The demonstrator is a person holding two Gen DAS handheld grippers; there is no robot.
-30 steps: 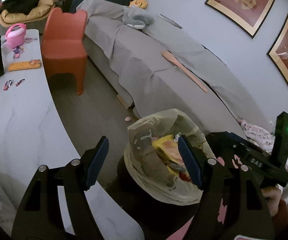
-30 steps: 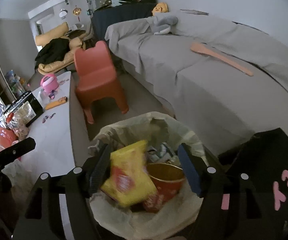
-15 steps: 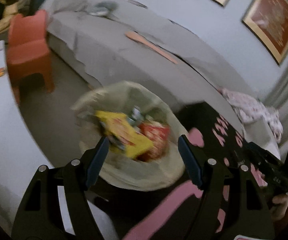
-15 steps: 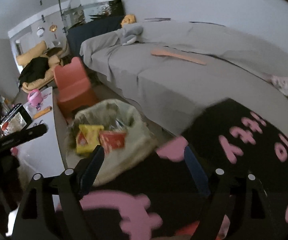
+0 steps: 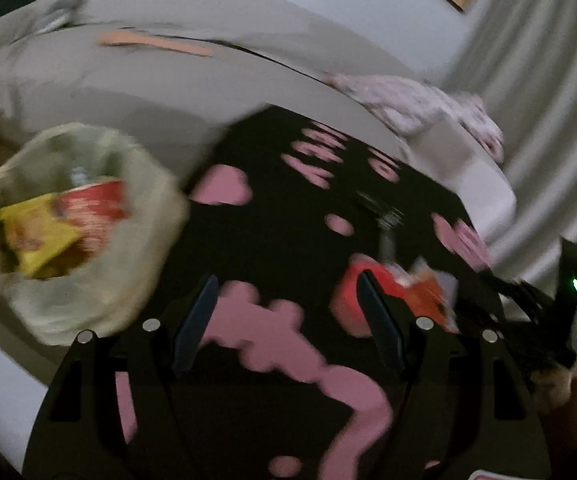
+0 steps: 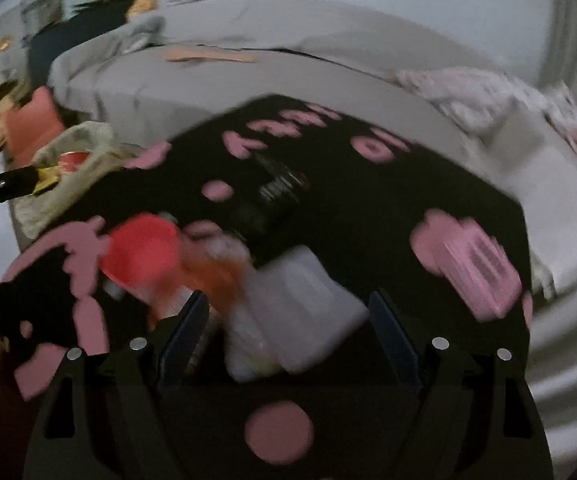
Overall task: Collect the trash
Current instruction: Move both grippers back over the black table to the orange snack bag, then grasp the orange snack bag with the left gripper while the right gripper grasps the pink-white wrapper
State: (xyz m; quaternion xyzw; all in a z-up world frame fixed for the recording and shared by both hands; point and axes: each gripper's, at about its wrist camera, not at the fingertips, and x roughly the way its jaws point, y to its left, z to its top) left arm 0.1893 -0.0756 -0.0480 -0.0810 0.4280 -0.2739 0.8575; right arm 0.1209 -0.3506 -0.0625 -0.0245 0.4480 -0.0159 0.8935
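Both views are blurred by motion. A bin lined with a pale bag (image 5: 88,240) holds a yellow packet (image 5: 32,232) and a red cup (image 5: 92,200); it also shows at the left of the right wrist view (image 6: 68,152). On a black cloth with pink shapes (image 5: 288,220) lie a red item with an orange wrapper (image 6: 144,248) and a white plastic piece (image 6: 296,304); the red item also shows in the left wrist view (image 5: 352,300). My left gripper (image 5: 288,320) is open and empty above the cloth. My right gripper (image 6: 284,336) is open, with the white plastic piece between its fingers.
A grey covered sofa (image 5: 168,92) runs behind, with a long orange strip (image 5: 156,44) and a pale patterned cloth (image 5: 416,100) on it. A white curtain (image 5: 548,120) hangs at the right. An orange chair (image 6: 32,124) stands at the left.
Both grippers have swung right, away from the bin and over the black and pink cloth. The red item and white plastic have come into view. Both stay open.
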